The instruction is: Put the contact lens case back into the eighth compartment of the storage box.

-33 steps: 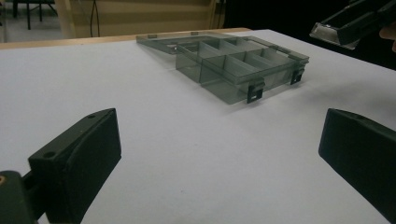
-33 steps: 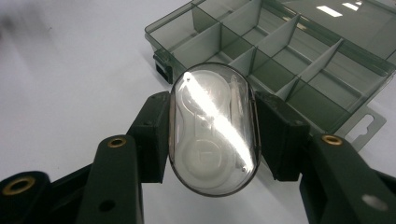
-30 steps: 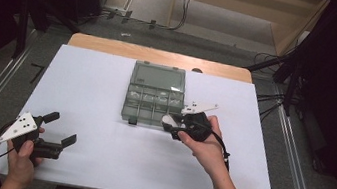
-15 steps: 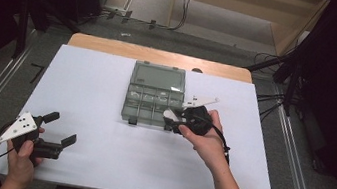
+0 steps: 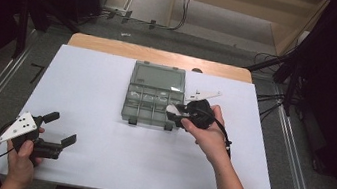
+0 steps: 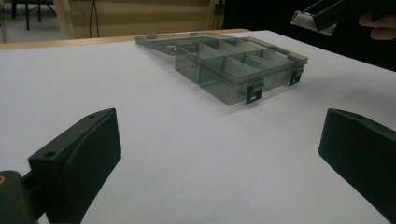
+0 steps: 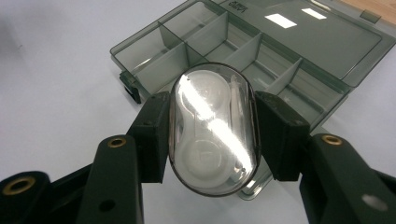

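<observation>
- Barely anything has shifted since a second ago: my right gripper (image 5: 177, 115) has crept a touch further left along the box's near edge, my left gripper (image 5: 61, 128) hasn't budged, and the box itself sits exactly where it was.
- Right gripper's jaws are clamped on the case (image 7: 213, 128), a clear oval thing with two round white wells inside and a glare streak across it. Pads press on both long sides, so it's a proper squeeze.
- From the high view, the case (image 5: 172, 109) hangs over the box's near right corner, right by the front row of compartments. Whether it touches the box or just hovers above it, I can't tell.
- In the right gripper view, the box (image 7: 154, 39) shows behind the case, compartments open.
- Box (image 5: 155, 100) is smoky grey plastic, sitting about mid-table towards the far side, lid flipped open flat away from me, two black latches on the near wall. Compartments look bare from what I can see.
- Left gripper is down at the near left corner of the table (image 5: 96, 159), jaws wide apart with nothing between them, pointing roughly towards the box.
- In the left gripper view, the box (image 6: 243, 65) is well off ahead, with plain white tabletop between it and the jaws.
- Right hand (image 5: 204, 130) wraps the gripper body, cable trailing back along the forearm.
</observation>
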Available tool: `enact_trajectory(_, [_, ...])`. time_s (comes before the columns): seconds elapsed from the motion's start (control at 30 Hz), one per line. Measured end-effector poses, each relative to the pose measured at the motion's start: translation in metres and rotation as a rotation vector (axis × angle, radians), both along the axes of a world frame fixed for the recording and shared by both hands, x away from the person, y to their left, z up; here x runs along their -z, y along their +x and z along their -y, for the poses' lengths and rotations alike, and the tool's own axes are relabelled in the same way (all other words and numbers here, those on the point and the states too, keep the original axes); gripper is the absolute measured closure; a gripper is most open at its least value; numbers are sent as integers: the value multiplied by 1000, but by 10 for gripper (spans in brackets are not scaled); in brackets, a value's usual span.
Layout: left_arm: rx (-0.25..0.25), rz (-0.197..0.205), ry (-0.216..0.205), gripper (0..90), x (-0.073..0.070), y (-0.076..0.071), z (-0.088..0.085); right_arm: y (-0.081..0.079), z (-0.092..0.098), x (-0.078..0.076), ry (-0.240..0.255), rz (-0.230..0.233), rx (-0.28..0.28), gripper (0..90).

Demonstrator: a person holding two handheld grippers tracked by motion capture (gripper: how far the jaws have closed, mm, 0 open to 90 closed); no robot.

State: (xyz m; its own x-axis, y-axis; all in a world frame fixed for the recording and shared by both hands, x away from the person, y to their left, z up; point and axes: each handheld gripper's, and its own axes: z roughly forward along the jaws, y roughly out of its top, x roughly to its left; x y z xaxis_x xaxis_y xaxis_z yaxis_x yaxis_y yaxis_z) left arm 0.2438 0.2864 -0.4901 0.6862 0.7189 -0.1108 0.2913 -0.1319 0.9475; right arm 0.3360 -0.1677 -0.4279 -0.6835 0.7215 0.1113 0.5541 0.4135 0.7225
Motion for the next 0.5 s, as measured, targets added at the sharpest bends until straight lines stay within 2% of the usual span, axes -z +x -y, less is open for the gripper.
enact_trajectory(0.5, [4, 0, -1, 0, 0, 0, 0, 13, 2, 1, -19, -8, 39, 471])
